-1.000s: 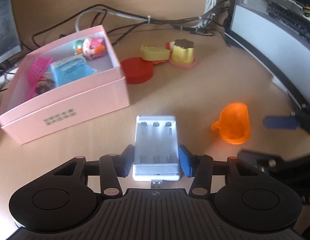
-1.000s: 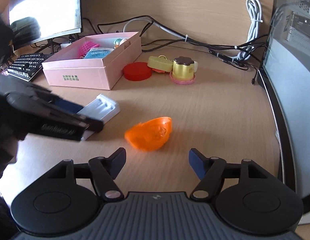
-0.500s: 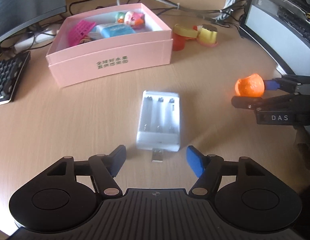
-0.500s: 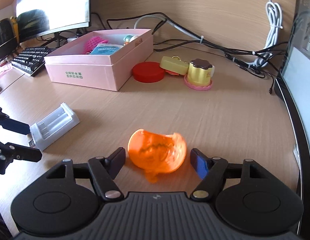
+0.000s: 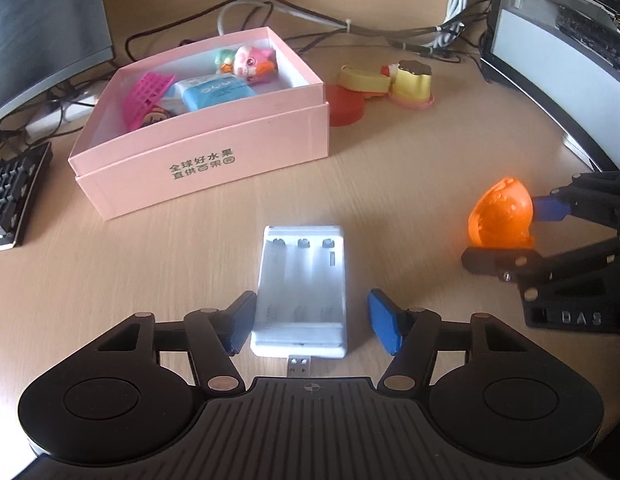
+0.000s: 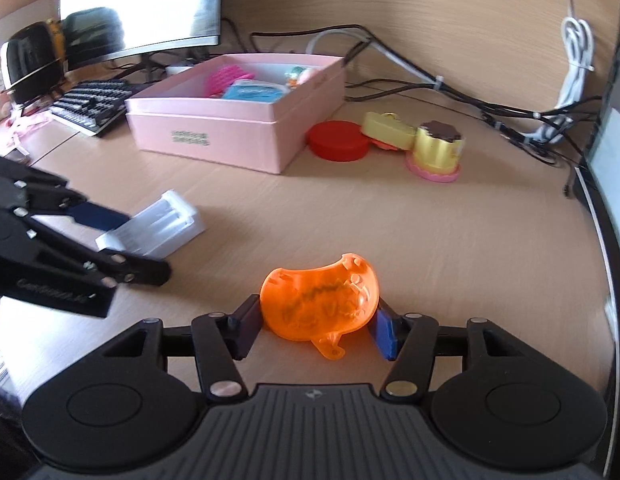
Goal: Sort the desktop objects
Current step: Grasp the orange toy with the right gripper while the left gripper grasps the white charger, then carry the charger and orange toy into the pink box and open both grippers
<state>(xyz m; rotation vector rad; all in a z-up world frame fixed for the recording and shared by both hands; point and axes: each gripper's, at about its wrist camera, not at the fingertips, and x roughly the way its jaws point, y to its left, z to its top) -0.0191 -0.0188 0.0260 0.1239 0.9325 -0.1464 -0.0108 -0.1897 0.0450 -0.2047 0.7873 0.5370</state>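
1 pink box (image 5: 214,160), 1 charger (image 5: 302,292), 1 orange shell (image 6: 320,306), 2 tools.

A white battery charger (image 5: 302,294) lies flat on the wooden desk, three empty slots facing up and a USB plug jutting from its near end, just in front of an open pink box (image 5: 202,152). The box, printed with green characters on its side, holds a magenta mesh basket (image 5: 148,96), a blue packet (image 5: 214,92) and a pink cartoon figurine (image 5: 252,64). A translucent orange shell-shaped toy (image 6: 320,304) sits well to the charger's right. Beyond the box's far corner rest a red round lid (image 6: 338,145), a yellow toy (image 6: 388,128) and a gold flower-topped cup (image 6: 438,148) on a pink base.
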